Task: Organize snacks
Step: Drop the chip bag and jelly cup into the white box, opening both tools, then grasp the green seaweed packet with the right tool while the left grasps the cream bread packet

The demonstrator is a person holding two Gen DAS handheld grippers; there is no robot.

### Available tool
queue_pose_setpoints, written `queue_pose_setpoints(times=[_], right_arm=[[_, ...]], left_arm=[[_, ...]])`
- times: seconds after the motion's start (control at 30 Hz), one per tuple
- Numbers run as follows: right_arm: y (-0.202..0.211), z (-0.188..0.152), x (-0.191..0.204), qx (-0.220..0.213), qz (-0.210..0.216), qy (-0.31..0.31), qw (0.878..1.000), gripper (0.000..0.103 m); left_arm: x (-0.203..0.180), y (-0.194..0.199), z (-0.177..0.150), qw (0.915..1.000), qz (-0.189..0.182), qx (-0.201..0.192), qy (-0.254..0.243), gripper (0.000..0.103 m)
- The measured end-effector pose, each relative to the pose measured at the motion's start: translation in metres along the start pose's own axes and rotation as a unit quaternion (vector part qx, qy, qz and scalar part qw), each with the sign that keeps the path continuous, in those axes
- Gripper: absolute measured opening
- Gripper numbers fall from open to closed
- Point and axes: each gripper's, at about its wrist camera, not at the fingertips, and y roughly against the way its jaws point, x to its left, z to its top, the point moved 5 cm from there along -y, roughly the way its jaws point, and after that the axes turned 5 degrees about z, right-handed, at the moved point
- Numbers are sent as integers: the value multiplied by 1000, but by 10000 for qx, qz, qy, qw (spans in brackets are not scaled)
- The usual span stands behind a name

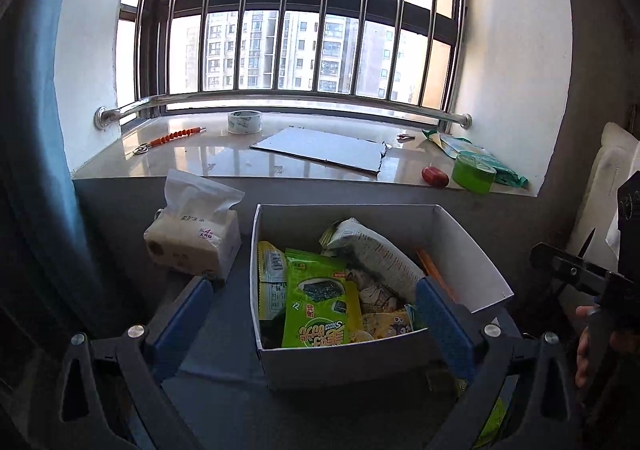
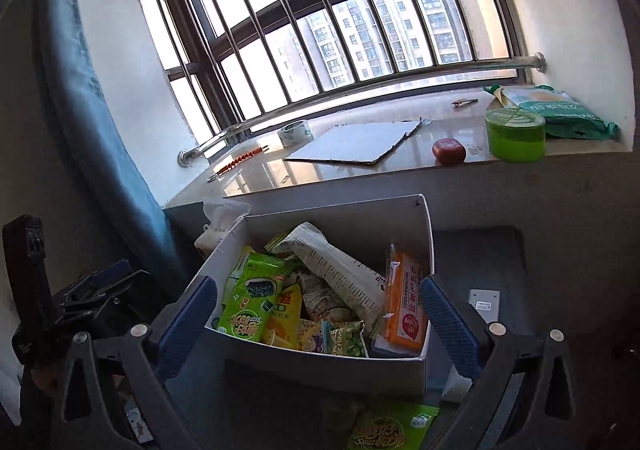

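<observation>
Barred window and a marble sill (image 1: 224, 162) back a dark tabletop (image 1: 224, 334), where a white box (image 1: 344, 364) near the sill-side edge holds the snack packets (image 1: 320, 302). Left gripper (image 1: 316, 314) and right gripper (image 2: 318, 314) both hover with jaws spread wide, empty, straddling the box.

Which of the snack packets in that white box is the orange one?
The flat orange packet, standing on edge against the right wall of the white box. The other packets are green, yellow or whitish, like the green seaweed packet at the left.
</observation>
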Motion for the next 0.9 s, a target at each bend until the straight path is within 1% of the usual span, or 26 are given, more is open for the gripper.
queue_pose_setpoints(times=[0.1, 0.27, 0.4, 0.47, 0.57, 0.63, 0.7, 0.83, 0.9], right_arm=[[10, -15, 2, 12, 16, 29, 10000, 103], [28, -42, -1, 96, -91, 13, 9999, 103], [48, -69, -14, 177, -414, -139, 9989, 103], [57, -85, -22, 296, -525, -284, 9978, 103], [67, -109, -36, 502, -762, -507, 9945, 103], [70, -125, -43, 667, -862, -657, 9919, 103], [70, -137, -48, 788, -964, -739, 9895, 103], [66, -150, -48, 983, -1002, -861, 9864, 103], [61, -152, -44, 1061, -1017, -800, 9859, 103]], left_arm=[[2, 13, -22, 10000, 16, 98, -3, 103], [5, 36, -60, 9993, -134, 288, 220, 103], [1, 51, -91, 9981, -380, 464, 139, 103], [-3, 54, -102, 9961, -628, 619, 29, 103], [-9, 61, -111, 9955, -658, 639, -233, 103], [-12, 64, -114, 9945, -780, 659, -220, 103], [-14, 64, -115, 9946, -784, 662, -177, 103], [-20, 68, -117, 9941, -823, 659, -243, 103], [-24, 73, -120, 9932, -907, 659, -317, 103]])
